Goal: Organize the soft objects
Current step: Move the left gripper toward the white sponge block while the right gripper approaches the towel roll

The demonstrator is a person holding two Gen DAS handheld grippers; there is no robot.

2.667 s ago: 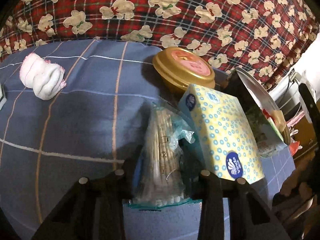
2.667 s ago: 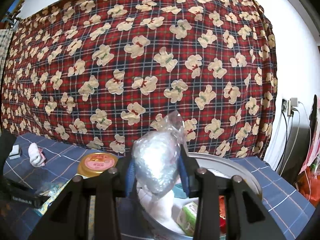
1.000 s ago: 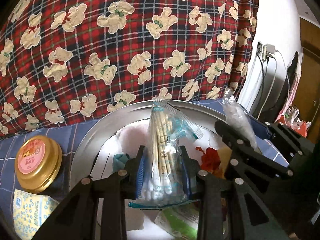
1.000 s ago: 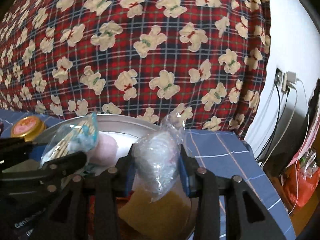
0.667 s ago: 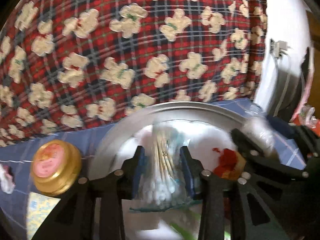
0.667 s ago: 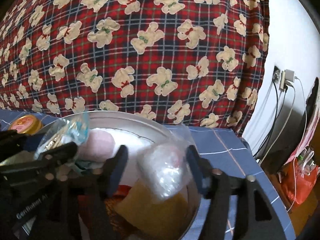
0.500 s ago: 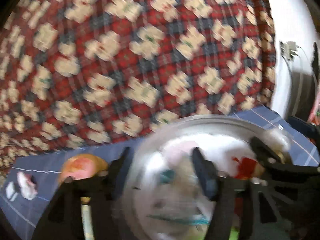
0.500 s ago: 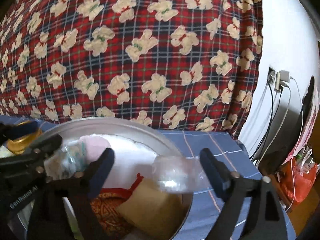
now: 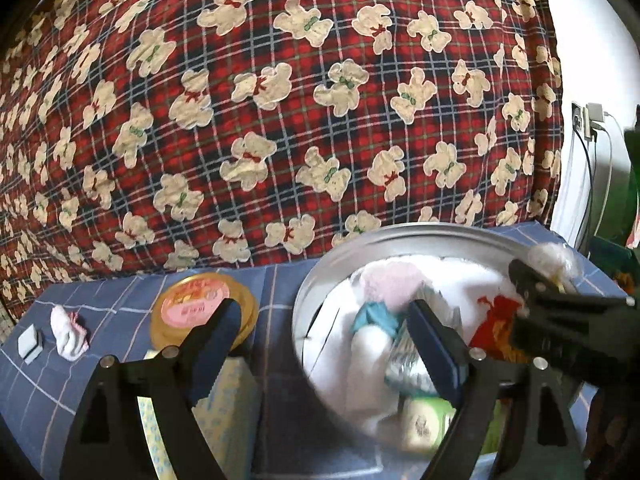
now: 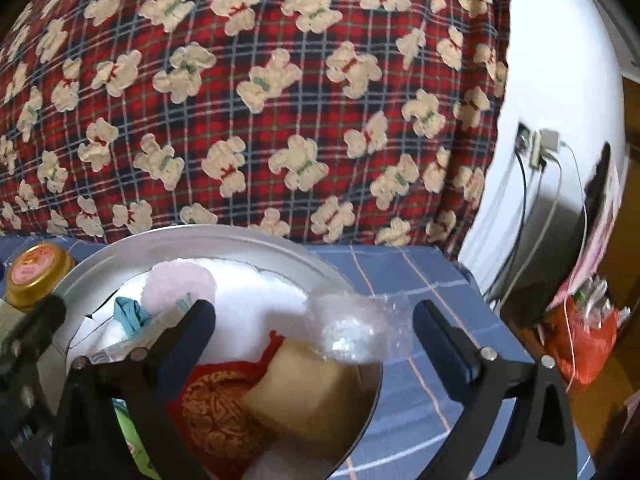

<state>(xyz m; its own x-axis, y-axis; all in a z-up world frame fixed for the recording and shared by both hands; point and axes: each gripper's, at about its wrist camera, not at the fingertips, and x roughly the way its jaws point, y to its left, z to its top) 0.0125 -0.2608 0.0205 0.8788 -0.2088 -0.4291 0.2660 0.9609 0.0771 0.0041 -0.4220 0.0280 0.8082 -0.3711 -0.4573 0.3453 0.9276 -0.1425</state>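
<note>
A round metal basin (image 9: 316, 292) (image 10: 224, 236) on the blue checked cloth holds several soft things: a pink puff (image 10: 178, 284), a red pouch (image 10: 216, 404), a tan sponge (image 10: 308, 384) and white cloth. The cotton swab bag (image 9: 412, 352) lies inside it. The clear plastic bag (image 10: 352, 328) rests on the basin's right rim. My left gripper (image 9: 324, 344) is open and empty above the basin's left edge. My right gripper (image 10: 312, 340) is open and empty over the basin. A pink and white sock (image 9: 68, 332) lies far left.
A gold tin with a pink lid (image 9: 200, 312) (image 10: 36, 268) stands left of the basin. A yellow tissue pack (image 9: 216, 420) lies below it. A small white block (image 9: 30, 344) sits by the sock. A red bear-print blanket (image 9: 280, 120) hangs behind. Wall cables (image 10: 536, 184) are at the right.
Both grippers have opened. The left let the cotton swab bag drop into the basin; the right let the clear bag settle on the basin's rim. Both have drawn back a little.
</note>
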